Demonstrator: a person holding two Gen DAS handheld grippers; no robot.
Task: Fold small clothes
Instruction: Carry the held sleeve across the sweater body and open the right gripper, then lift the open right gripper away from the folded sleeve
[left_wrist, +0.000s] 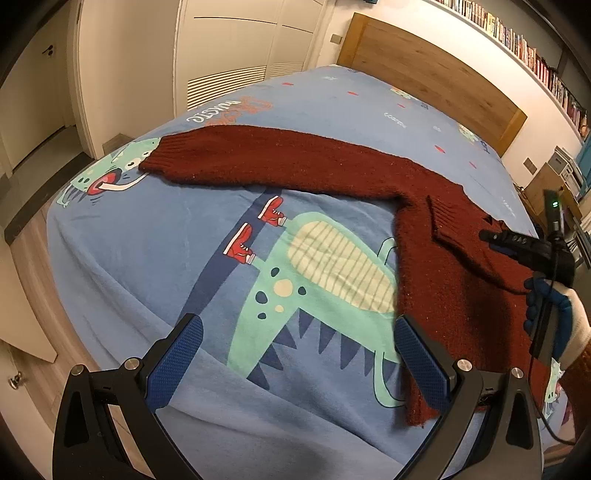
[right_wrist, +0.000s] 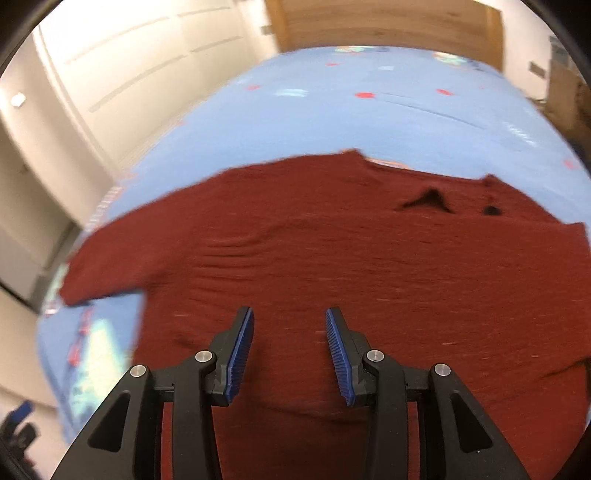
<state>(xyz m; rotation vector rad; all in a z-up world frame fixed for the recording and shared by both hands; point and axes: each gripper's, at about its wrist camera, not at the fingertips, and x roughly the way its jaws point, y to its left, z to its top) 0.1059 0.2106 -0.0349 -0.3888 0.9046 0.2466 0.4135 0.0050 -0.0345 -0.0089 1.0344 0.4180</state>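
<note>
Left claw: my left gripper (left_wrist: 299, 354) hung wide open and empty over the near edge of the bed (left_wrist: 147, 258), its right pad just beside the sweater's side hem.
Right claw: my right gripper (right_wrist: 289, 350) hovered above the sweater's body with its jaws partly apart and nothing between them; the view was blurred, so I could not tell whether it touched the knit.
Garment: the dark red sweater (left_wrist: 443, 266) lay flat toward the right side of the bed, one sleeve (left_wrist: 266, 158) stretched far out toward the left edge, its ribbed cuff (left_wrist: 166, 162) resting on the dinosaur print.
Other sleeve: a second ribbed cuff (left_wrist: 443, 218) seemed already laid across the chest, though I could not be sure from these views.
Step in hand: by my reading, the long sleeve was next to come in over the body.
Doing it well: I judged the left claw should reach to the cuff, pinch both layers of knit without catching the sheet, lift only slightly, and carry the sleeve straight across so it lands flat and square on the body.
Risk: the loose knit could drag or bunch; the right claw pinning the shoulder would likely keep the body from shifting.
</note>
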